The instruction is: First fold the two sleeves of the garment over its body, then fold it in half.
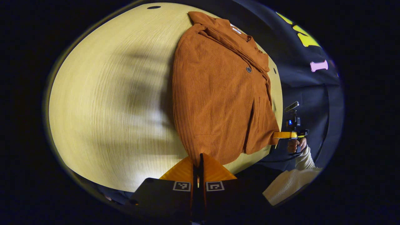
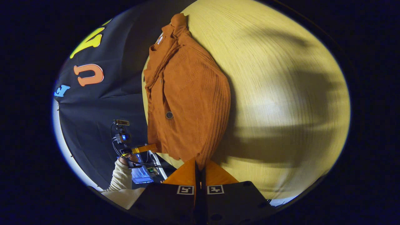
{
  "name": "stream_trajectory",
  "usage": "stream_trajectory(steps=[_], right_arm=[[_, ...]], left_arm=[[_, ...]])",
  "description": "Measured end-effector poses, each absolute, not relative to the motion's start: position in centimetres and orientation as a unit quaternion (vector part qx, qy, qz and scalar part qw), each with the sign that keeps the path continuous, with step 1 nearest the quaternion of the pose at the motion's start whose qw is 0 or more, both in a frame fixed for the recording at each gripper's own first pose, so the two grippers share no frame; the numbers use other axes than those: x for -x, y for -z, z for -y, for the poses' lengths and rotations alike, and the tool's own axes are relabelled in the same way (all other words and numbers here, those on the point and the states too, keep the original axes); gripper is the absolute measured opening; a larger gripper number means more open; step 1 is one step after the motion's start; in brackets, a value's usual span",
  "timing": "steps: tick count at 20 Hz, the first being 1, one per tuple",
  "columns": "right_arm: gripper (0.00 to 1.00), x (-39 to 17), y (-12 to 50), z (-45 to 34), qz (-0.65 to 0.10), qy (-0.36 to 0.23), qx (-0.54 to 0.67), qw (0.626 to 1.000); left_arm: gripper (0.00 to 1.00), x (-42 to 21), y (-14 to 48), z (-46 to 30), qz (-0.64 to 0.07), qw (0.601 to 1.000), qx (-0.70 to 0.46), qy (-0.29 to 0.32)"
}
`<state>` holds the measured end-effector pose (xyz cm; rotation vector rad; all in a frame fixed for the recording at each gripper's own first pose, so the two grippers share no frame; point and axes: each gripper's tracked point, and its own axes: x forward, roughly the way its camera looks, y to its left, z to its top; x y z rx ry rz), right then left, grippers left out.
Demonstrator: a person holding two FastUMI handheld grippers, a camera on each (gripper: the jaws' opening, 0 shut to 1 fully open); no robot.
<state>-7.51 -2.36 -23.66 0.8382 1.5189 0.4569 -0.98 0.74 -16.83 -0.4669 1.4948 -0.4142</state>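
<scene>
The rust-orange ribbed cardigan (image 1: 215,93) lies on the pale wooden table (image 1: 109,103), and its long axis runs straight away from both grippers, hem nearest and collar farthest, so a fold in half would carry the hem up along that line toward the collar. In the left gripper view the left gripper (image 1: 199,161) has its fingers pressed together with a pinch of the hem corner between them; the garment stretches up and slightly right from the tips. In the right gripper view the right gripper (image 2: 200,165) is likewise closed tight on the opposite hem corner, the cardigan (image 2: 184,93) rising up and to the left from its tips. Each gripper sits at its own bottom corner, so neither is nearer the collar. The sleeves appear already laid over the body, with a fold edge and a dark button (image 1: 248,69) showing on the front, which I judge to mean the halving fold is the step at hand. The table edge runs just beside the garment's far side.
</scene>
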Motion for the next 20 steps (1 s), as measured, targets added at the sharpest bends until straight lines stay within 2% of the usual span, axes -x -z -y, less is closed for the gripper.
stream_trajectory(steps=[9, 14, 17, 20], right_arm=[[0.0, 2.9, 17.0, 1.2, -0.631, -0.239, -0.352, 0.649], [0.0, -0.7, 12.7, -0.2, -0.594, -0.264, -0.345, 0.677], [0.0, -4.2, 10.9, -0.5, -0.575, -0.26, -0.325, 0.704], [0.0, -9.4, 7.5, -0.5, -0.548, -0.255, -0.334, 0.723]], left_arm=[[0.04, -3.3, 12.3, -0.2, -0.655, 0.717, 0.103, 0.216], [0.04, -9.3, 7.0, 3.3, -0.565, 0.769, 0.059, 0.292], [0.04, -11.7, 7.9, 3.5, -0.532, 0.793, 0.032, 0.295], [0.04, -16.9, 6.6, 2.3, -0.508, 0.813, 0.039, 0.284]])
